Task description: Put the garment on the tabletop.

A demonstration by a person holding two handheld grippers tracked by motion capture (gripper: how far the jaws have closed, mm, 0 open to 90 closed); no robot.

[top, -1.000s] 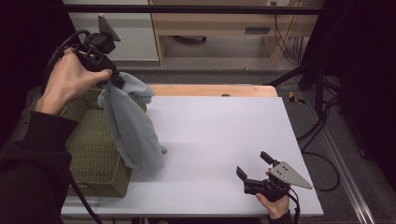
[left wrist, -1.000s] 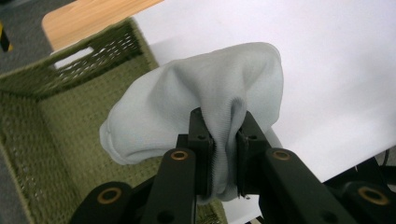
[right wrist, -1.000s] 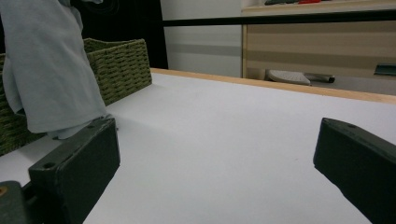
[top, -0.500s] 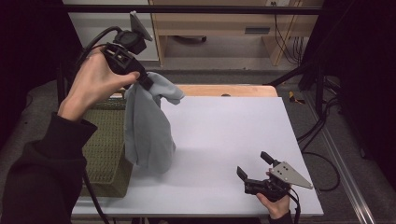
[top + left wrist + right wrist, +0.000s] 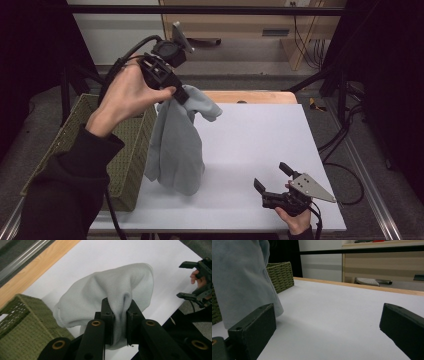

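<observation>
A pale grey cloth (image 5: 175, 145) hangs from my left gripper (image 5: 181, 95), which is raised above the table's left side and shut on a bunched fold of it (image 5: 120, 325). The cloth's lower end reaches down to the white tabletop (image 5: 255, 130) beside the green wicker basket (image 5: 127, 145). My right gripper (image 5: 274, 176) rests low at the table's front right, open, with nothing between its jaws. In the right gripper view the hanging cloth (image 5: 242, 280) fills the left, and the basket (image 5: 282, 275) stands behind it.
A wooden strip (image 5: 250, 96) runs along the table's far edge. Beyond it stands a wooden cabinet (image 5: 240, 25), with cables on the floor at right. Black frame posts stand at both sides.
My left gripper has lifted the cloth up out of the basket and carried it rightward over the table. The right gripper has stayed still.
</observation>
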